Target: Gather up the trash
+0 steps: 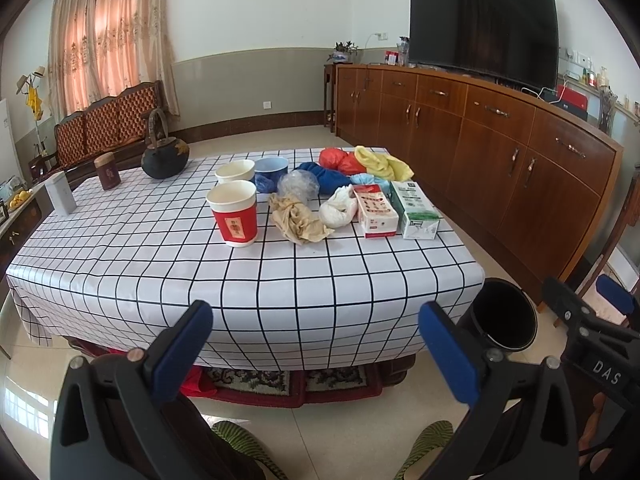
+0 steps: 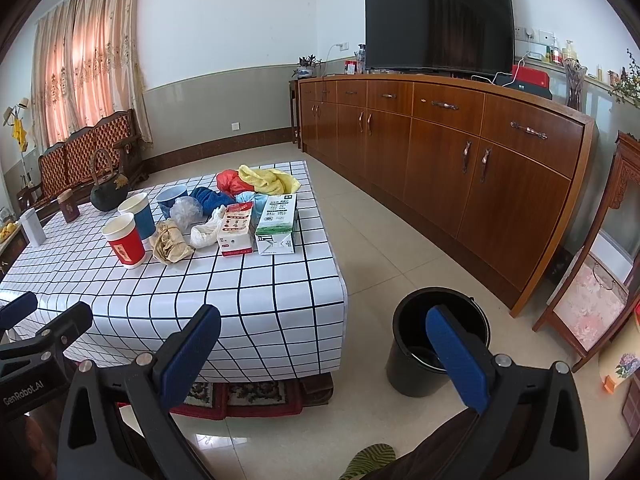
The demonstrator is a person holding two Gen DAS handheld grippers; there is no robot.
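A home's living room is showing here. Ahead of the open jaws a low table point(image 1: 120, 248) is wearing a checked white cloth. Beyond it, to the right of the jaws, a long wooden sideboard point(image 2: 460, 148) is carrying a large dark television point(image 2: 438, 18). Far left of the jaws, peach curtains point(image 1: 108, 40) are hanging over a window, with a carved upholstered bench point(image 1: 108, 124) sitting beneath. Pale glossy floor tiles point(image 2: 384, 232) are running below, and a patterned rug point(image 2: 240, 396) is lying under the table.

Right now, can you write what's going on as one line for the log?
left gripper: open, empty | right gripper: open, empty | trash pile: on table, untouched | black bin: on floor beside table
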